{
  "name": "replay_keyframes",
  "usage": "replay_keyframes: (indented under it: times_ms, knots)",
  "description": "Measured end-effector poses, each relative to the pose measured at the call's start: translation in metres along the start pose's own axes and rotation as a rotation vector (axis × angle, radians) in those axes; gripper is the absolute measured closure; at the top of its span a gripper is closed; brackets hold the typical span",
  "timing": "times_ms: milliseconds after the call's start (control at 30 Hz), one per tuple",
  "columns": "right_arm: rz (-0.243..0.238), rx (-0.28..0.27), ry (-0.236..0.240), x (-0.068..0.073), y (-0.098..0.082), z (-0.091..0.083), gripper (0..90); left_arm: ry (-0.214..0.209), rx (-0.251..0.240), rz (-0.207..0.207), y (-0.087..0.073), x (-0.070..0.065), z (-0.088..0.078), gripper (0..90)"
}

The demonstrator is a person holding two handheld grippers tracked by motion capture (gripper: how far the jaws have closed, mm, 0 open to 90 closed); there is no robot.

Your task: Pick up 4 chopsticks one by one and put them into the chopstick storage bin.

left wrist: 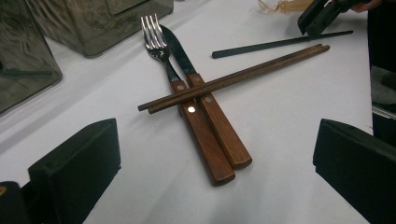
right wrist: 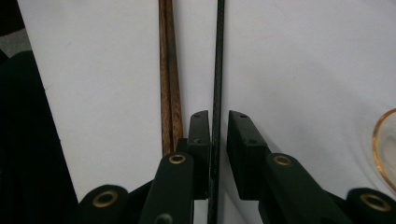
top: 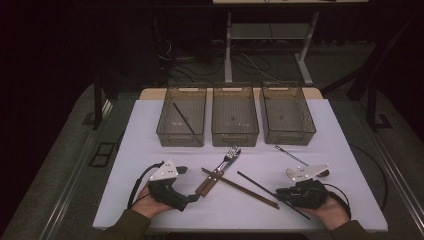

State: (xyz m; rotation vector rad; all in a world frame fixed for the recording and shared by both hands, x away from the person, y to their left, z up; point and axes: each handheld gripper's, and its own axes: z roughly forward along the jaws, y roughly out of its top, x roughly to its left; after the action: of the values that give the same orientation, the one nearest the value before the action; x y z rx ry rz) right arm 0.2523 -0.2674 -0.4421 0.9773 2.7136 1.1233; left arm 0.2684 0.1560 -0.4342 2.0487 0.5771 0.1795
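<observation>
**Inspector:** Status of the right hand-held gripper (right wrist: 213,133)?

**Assessor:** Low over the white bench (top: 150,125), jaws drawn in on either side of the black chopstick (right wrist: 219,70). The near jaw looks to be against the stick; a sliver of light shows beside the other. I cannot say for certain that the pinch is complete.

**Inspector:** Location of the stick?

**Assessor:** Flat on the bench, right of centre, just beside the pair of brown chopsticks (right wrist: 169,84) and running nearly parallel to them.

**Inspector:** Risk?

**Assessor:** The brown pair lies close to the near jaw. Keep that jaw clear of it, finish closing squarely across the stick, then lift straight up. A thin rod gripped near its end will droop or swivel, so a slow rise is advised.

**Inspector:** Left hand-held gripper (top: 192,197)?

**Assessor:** Spread wide, holding nothing, facing the fork (left wrist: 159,46) and knife (left wrist: 187,63) under the brown pair. One black chopstick (top: 184,119) lies in the left bin (top: 162,131); that bin is the probable destination.
</observation>
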Motion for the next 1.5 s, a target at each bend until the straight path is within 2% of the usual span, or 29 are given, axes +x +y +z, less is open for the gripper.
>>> replay_keyframes:
  times_ms: [100, 400, 500, 733, 1067, 1200, 1400, 1500]
  knots:
    - [-0.006, 0.011, 0.002, 0.001, 0.0, 0.002, 80.4, 0.0, -0.001, -0.001, 0.0, 0.0, 0.0, 0.0]
    - [-0.069, 0.027, -0.047, 0.006, 0.0, 0.007, 83.5, -0.002, 0.002, 0.002, 0.0, 0.0, 0.001, 0.0]
    - [-0.076, 0.031, -0.057, 0.008, 0.0, 0.007, 84.3, -0.003, 0.002, 0.002, 0.0, -0.001, 0.001, 0.0]
    - [-0.076, 0.034, -0.059, 0.008, 0.001, 0.007, 85.6, -0.004, 0.002, 0.001, 0.0, -0.001, 0.001, 0.0]
    - [-0.045, 0.037, -0.05, 0.006, 0.002, 0.007, 85.9, -0.005, 0.003, 0.002, 0.0, -0.001, 0.001, 0.0]
    - [-0.05, 0.04, -0.045, 0.006, 0.003, 0.005, 85.9, -0.005, 0.004, 0.003, 0.0, -0.001, 0.001, 0.0]
    - [-0.046, 0.02, -0.043, 0.003, 0.003, 0.0, 85.9, -0.005, 0.005, 0.004, 0.0, -0.001, 0.001, 0.0]
    - [-0.025, 0.001, -0.046, 0.001, 0.004, -0.004, 85.9, -0.004, 0.006, 0.004, 0.0, -0.001, 0.002, 0.0]
